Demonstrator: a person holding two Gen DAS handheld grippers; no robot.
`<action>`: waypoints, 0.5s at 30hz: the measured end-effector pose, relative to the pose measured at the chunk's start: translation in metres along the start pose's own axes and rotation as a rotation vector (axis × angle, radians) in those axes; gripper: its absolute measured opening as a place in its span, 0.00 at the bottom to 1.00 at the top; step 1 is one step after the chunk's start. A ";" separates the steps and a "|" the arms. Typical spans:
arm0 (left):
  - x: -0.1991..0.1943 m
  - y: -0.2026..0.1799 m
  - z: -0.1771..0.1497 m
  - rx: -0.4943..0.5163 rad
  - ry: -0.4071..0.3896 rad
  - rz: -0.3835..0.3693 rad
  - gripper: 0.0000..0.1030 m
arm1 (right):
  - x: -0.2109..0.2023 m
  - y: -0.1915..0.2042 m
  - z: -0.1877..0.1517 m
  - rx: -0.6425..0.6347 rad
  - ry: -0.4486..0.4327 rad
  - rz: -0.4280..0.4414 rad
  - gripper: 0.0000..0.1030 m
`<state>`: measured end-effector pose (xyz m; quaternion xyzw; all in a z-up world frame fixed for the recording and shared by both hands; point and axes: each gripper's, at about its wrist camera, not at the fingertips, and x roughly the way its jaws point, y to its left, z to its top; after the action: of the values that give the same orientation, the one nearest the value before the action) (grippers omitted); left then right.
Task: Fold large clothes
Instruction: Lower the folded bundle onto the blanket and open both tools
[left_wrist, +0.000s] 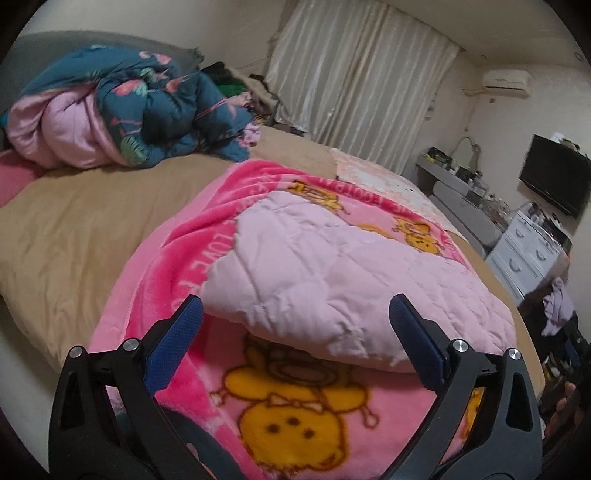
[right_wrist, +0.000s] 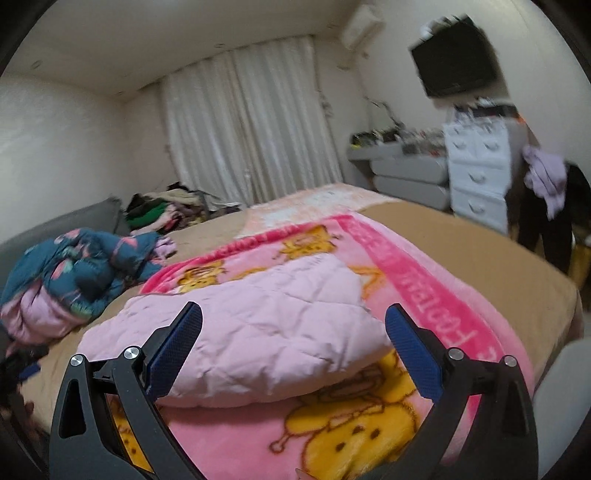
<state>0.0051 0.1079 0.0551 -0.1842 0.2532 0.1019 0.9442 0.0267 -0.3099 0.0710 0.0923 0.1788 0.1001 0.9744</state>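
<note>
The pink cartoon blanket (left_wrist: 295, 417) lies spread on the bed, its fleece side with yellow bear figures up, and its pale quilted underside (left_wrist: 332, 266) has been turned over on top as a thick flap, so I judge one fold to be laid and the bundle not yet compact: more folds look needed before it counts as done. Nearest the lens, the left gripper (left_wrist: 295, 314) has its jaws spread wide and empty, the blue pads clear of the cloth; the rounded folded edge of the flap sits just beyond and below the gap between them, roughly centred. The right gripper (right_wrist: 293, 321) is likewise released with nothing between its pads; in its view the same folded edge (right_wrist: 266, 369) lies under and just past the left finger, reaching across most of the gap, while the bright pink lettered border (right_wrist: 424, 288) runs off beyond the right finger. Neither gripper touches the blanket. Farther back on the tan bedsheet (left_wrist: 74, 229), a teal floral duvet (left_wrist: 122, 107) is bunched in an unfolded heap, well apart from the blanket, and a pile of mixed clothes (right_wrist: 166, 208) sits behind it near the curtain (right_wrist: 243, 118), which suggests plenty of work left.
</note>
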 end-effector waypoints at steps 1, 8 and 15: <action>-0.002 -0.006 -0.001 0.014 -0.002 -0.006 0.91 | -0.004 0.008 0.001 -0.021 -0.004 0.007 0.96; -0.019 -0.038 -0.024 0.112 0.004 -0.037 0.91 | -0.031 0.048 -0.013 -0.164 0.033 0.050 0.96; -0.024 -0.045 -0.055 0.156 0.037 -0.054 0.91 | -0.036 0.071 -0.043 -0.266 0.113 0.049 0.96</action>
<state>-0.0267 0.0426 0.0369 -0.1185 0.2729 0.0530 0.9532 -0.0330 -0.2440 0.0589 -0.0389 0.2163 0.1519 0.9637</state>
